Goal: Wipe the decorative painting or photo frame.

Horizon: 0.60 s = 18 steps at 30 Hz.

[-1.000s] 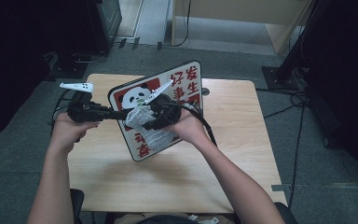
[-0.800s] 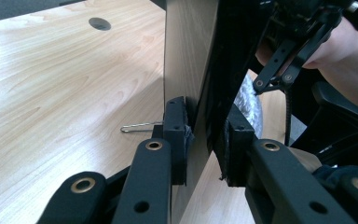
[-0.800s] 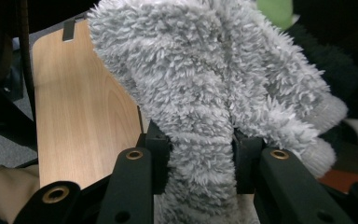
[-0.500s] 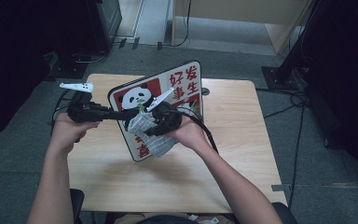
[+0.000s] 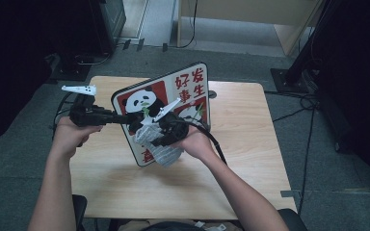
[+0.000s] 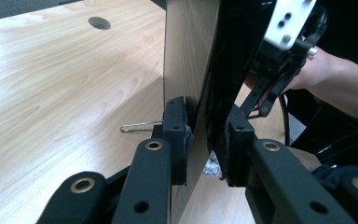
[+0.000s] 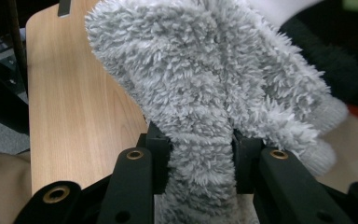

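Observation:
A board with a red, white and black panda picture (image 5: 173,96) is held tilted above the wooden table (image 5: 250,144). My left gripper (image 5: 127,119) is shut on the board's left edge; in the left gripper view the jaws clamp the board (image 6: 186,51) edge-on, my gripper (image 6: 206,140) around it. My right gripper (image 5: 156,139) is shut on a fluffy grey cloth (image 5: 161,149) pressed against the lower part of the picture side. In the right gripper view the grey cloth (image 7: 214,93) bulges out between the jaws of my gripper (image 7: 200,158).
A cable hole (image 6: 99,22) lies in the tabletop at the far side, and a thin metal clip (image 6: 137,126) lies on the wood behind the board. Black stands and cables surround the table on the grey floor (image 5: 318,144).
My right gripper with the grey cloth has moved down the face of the board. The left gripper and the board have stayed put.

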Motion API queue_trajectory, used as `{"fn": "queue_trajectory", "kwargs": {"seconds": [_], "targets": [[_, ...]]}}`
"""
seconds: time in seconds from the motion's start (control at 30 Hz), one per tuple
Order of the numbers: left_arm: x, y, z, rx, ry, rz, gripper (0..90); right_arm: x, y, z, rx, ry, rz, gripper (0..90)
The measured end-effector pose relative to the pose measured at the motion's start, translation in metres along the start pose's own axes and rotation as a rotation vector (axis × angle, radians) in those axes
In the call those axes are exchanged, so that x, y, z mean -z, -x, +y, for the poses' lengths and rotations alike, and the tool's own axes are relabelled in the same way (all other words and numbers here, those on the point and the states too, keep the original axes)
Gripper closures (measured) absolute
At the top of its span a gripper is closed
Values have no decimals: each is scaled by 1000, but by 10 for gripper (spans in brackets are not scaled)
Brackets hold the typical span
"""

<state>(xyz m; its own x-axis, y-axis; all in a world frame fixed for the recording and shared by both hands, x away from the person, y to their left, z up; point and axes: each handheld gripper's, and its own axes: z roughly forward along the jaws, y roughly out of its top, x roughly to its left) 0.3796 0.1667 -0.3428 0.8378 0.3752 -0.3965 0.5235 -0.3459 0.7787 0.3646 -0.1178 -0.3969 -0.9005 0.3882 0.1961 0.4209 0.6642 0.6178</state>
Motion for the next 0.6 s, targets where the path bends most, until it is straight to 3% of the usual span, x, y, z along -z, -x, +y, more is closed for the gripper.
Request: {"fn": "queue_trajectory", "kwargs": {"seconds": [0.6], "targets": [[0, 0, 0, 5, 1, -5, 757, -21, 2, -24, -22, -22, 30, 682]]}}
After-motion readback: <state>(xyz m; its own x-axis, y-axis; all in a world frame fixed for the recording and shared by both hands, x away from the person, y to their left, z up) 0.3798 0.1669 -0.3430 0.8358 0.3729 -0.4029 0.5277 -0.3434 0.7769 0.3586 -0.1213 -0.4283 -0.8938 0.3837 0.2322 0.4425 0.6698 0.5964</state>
